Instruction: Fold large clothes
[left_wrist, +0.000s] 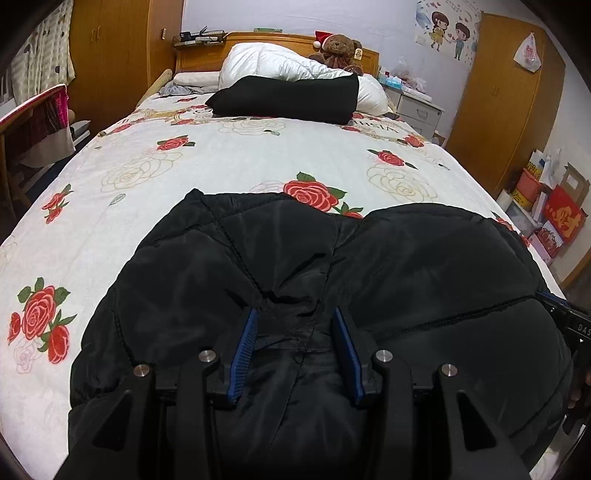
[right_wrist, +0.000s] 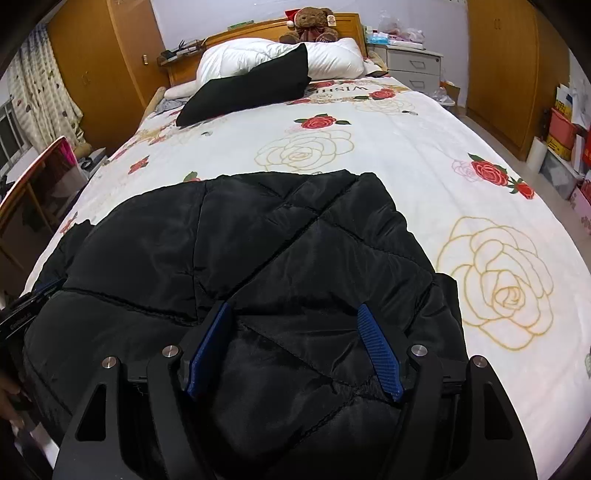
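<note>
A black quilted puffer jacket (left_wrist: 424, 258) (right_wrist: 166, 240) lies bunched on the near end of the rose-print bed sheet (left_wrist: 221, 162) (right_wrist: 406, 147). In the left wrist view my left gripper (left_wrist: 294, 312) has wrinkled jacket fabric pinched between its blue pads (left_wrist: 243, 350). Seen from the right wrist, my right gripper (right_wrist: 292, 306) stands wider, and a thick puffy fold of the jacket fills the space between its pads (right_wrist: 380, 354). Each gripper's body shows at the edge of the other's view. The jacket's near part is hidden under the grippers.
A folded black garment (left_wrist: 288, 98) (right_wrist: 243, 92) lies near the pillows, against a white duvet (left_wrist: 269, 61) and a teddy bear (left_wrist: 338, 48). Wooden wardrobes stand on both sides, a chair (left_wrist: 33, 122) on the left, and boxes (left_wrist: 546, 206) on the floor at the right.
</note>
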